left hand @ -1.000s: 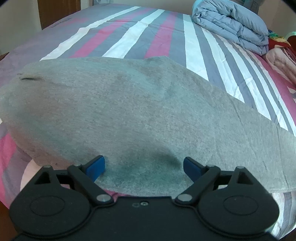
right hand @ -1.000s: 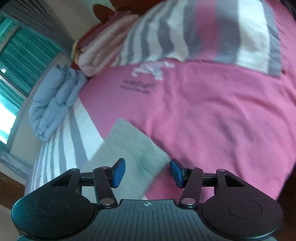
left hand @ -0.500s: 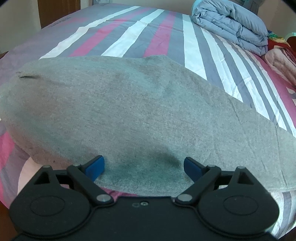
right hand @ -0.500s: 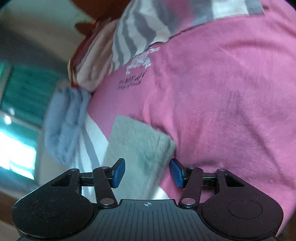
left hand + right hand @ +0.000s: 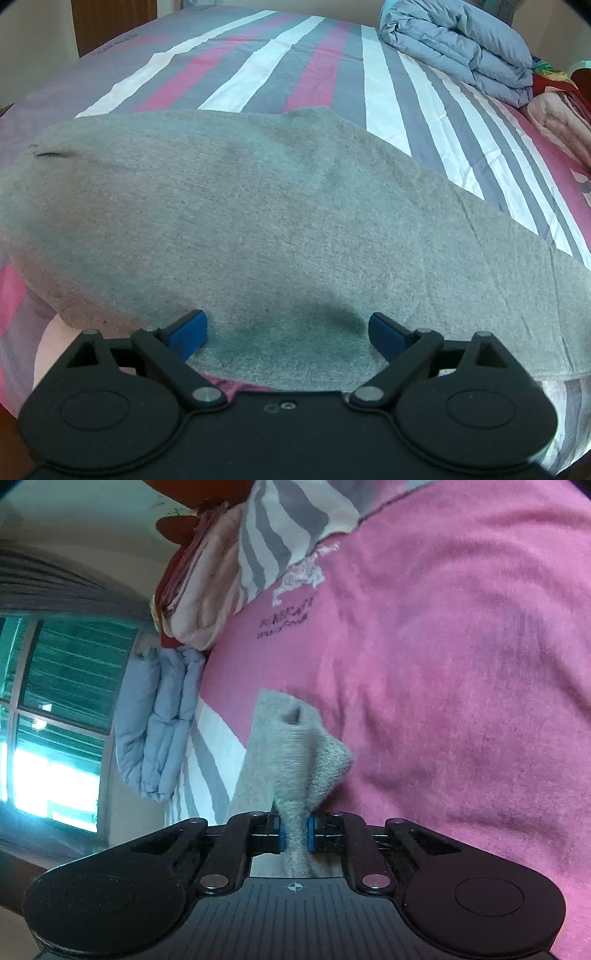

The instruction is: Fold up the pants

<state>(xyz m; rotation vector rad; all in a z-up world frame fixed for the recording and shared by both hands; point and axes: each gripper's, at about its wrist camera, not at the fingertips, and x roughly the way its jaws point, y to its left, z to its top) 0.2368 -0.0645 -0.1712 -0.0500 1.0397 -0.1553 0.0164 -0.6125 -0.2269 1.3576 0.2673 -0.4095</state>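
Grey knit pants (image 5: 258,221) lie spread across the striped bed (image 5: 314,66), filling the middle of the left wrist view. At the bottom of that frame the left tool (image 5: 288,332) hangs wide above the near edge. The right tool (image 5: 295,834) pinches a bunched corner of the pants (image 5: 295,760), with a pink sheet (image 5: 461,701) behind and a folded blue quilt (image 5: 155,731) at left.
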